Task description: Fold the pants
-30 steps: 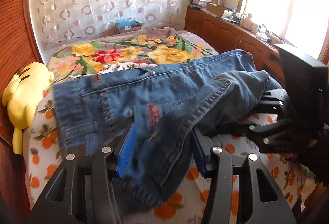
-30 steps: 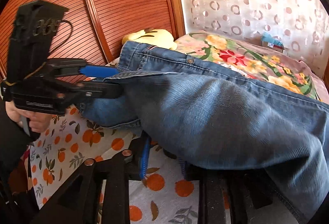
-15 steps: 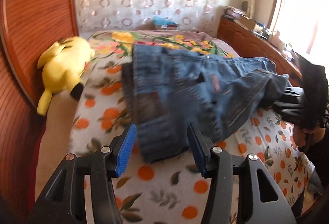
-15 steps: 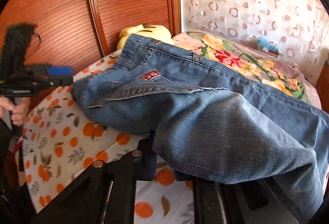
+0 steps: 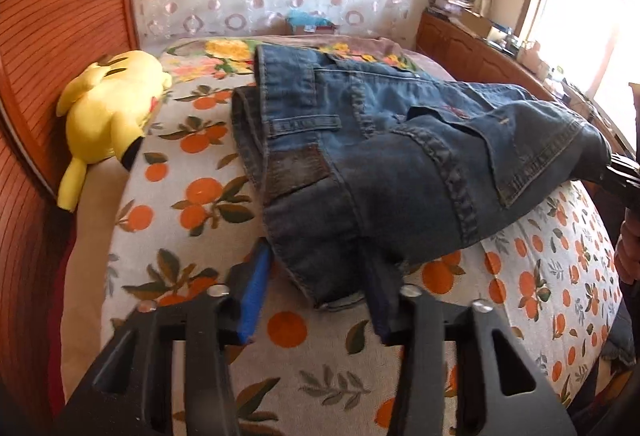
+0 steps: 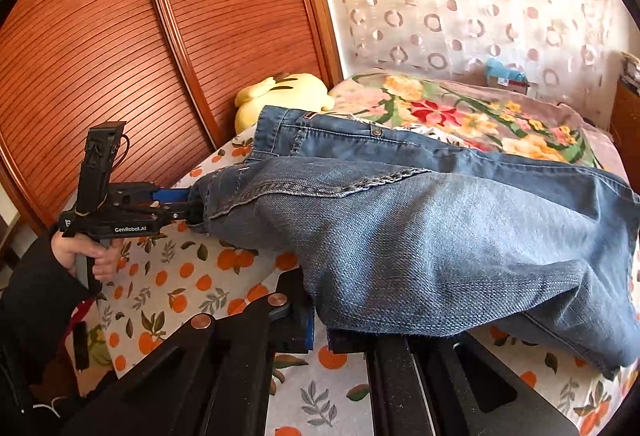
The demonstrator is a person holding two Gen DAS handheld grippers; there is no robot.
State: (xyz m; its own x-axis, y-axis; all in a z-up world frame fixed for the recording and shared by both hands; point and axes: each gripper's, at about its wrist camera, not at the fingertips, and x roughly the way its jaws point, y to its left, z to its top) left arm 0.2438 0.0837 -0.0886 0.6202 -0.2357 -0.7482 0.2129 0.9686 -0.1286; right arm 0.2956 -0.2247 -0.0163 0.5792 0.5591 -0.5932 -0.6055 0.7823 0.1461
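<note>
Jeans (image 5: pixel 384 156) lay doubled on the orange-print bedspread (image 5: pixel 192 204), waistband toward the yellow plush toy (image 5: pixel 108 116) at the headboard side. Step in hand, as judged: gathering the folded edge for a further fold. Left gripper (image 5: pixel 316 288) had just been closing, its blue pads (image 5: pixel 252 296) about the near denim edge; whether they pressed it could not be told. Right gripper (image 6: pixel 320 328) was pressed together, pinching denim on the side of the jeans away from the toy. Next move calls for lifting both ends evenly and carrying them over toward the waistband.
</note>
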